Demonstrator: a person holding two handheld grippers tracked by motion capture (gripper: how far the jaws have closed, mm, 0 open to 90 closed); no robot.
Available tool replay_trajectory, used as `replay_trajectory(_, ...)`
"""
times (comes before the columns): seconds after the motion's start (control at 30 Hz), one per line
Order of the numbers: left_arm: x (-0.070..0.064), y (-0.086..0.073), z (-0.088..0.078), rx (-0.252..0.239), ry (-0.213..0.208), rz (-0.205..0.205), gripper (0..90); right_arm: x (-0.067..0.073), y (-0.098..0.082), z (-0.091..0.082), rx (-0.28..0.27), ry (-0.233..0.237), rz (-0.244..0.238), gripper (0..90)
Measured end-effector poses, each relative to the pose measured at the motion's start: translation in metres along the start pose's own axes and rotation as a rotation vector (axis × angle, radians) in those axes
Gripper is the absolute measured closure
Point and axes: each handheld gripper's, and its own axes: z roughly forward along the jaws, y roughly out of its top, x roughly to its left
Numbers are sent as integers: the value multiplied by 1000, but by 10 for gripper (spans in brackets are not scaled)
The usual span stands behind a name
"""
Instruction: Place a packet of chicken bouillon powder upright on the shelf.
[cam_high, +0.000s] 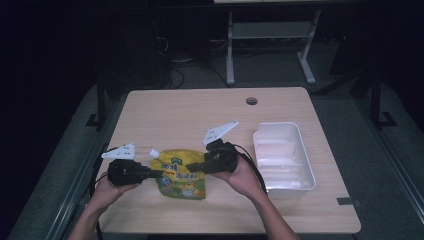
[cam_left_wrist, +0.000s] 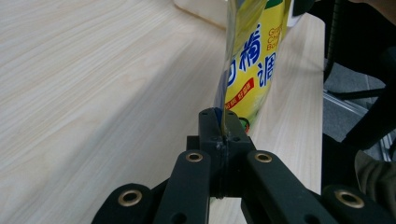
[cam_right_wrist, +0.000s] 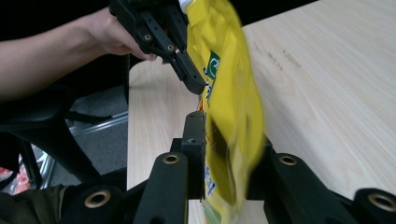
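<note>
Left claw (cam_left_wrist: 223, 122) is clamped tight on the thin sealed edge of the yellow pouch (cam_left_wrist: 252, 60). Its own view shows both jaws pressed together with the foil seam pinched right between them. From the high view that left claw (cam_high: 159, 173) comes in from the left and bites the pouch's left edge, with the person's left hand (cam_high: 112, 189) wrapped around the body behind it.

Right claw (cam_right_wrist: 229, 140) has the bulging side of the pouch (cam_right_wrist: 229, 88) sitting between its jaws, but whether the pads actually press on it is hard to tell, since the pouch is blurred there and hides the right jaw tip. In the high view the right claw (cam_high: 192, 167) reaches in from the right onto the pouch's upper middle, with the right hand (cam_high: 240, 175) behind it.

Pouch (cam_high: 180, 175) itself sits at the near middle of the light wood counter (cam_high: 200, 110), white spout cap (cam_high: 154, 152) poking out at its far left corner. A white plastic bin (cam_high: 305, 165) stands well off to the right on the counter, apart from everything else.
</note>
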Motion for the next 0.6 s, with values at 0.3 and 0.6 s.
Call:
replay_trajectory(0.3,-1,0,0,-1,-4,1,878,2,2,6,15,-33,-19,867)
replay_trajectory(0.6,-1,-2,-4,-7,22,-9,718,6,5,1,28,-41,-72,891)
